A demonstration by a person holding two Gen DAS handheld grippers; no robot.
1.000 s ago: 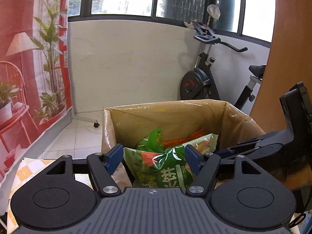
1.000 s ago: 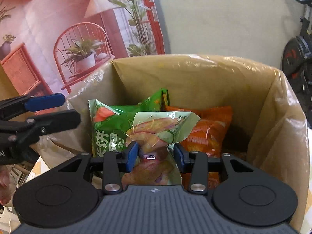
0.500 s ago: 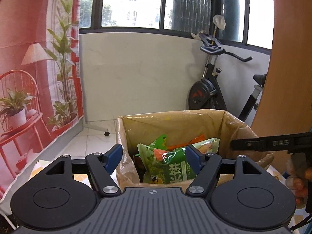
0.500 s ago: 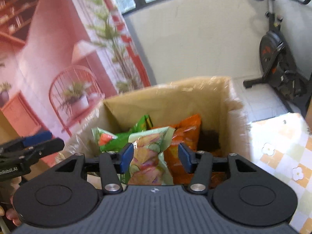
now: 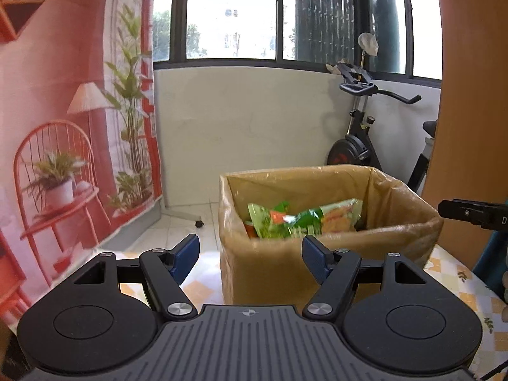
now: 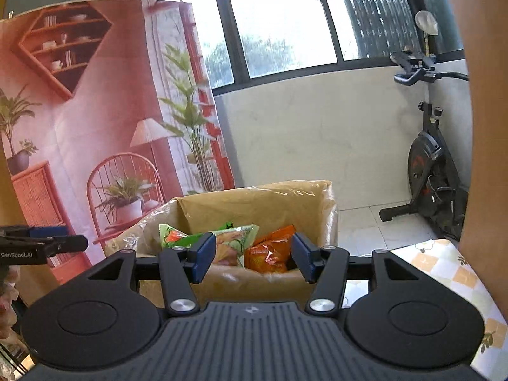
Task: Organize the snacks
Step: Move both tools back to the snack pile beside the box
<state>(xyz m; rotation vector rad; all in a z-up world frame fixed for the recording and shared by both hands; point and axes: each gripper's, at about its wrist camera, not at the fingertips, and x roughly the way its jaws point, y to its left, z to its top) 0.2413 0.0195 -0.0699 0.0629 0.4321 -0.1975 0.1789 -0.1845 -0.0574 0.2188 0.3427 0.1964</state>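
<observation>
While both grippers sit back from the box, scene reads:
left gripper (image 5: 250, 254): fingers released, nothing between them
right gripper (image 6: 252, 254): fingers released, jaws have just been opening, nothing gripped
box (image 5: 317, 273): brown cardboard, plastic-lined, on table (image 6: 444, 273) with checked cloth
snacks: green bag (image 6: 177, 238), pale-green bag (image 6: 233, 241), orange bag (image 6: 270, 252), all inside box, upright-ish, leaning together
background: exercise bike (image 6: 428, 165), red printed backdrop (image 5: 63, 127), window

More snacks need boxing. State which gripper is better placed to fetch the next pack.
Neither clearly: left gripper and right gripper are both open, empty and back from the box. No loose pack shows.
</observation>
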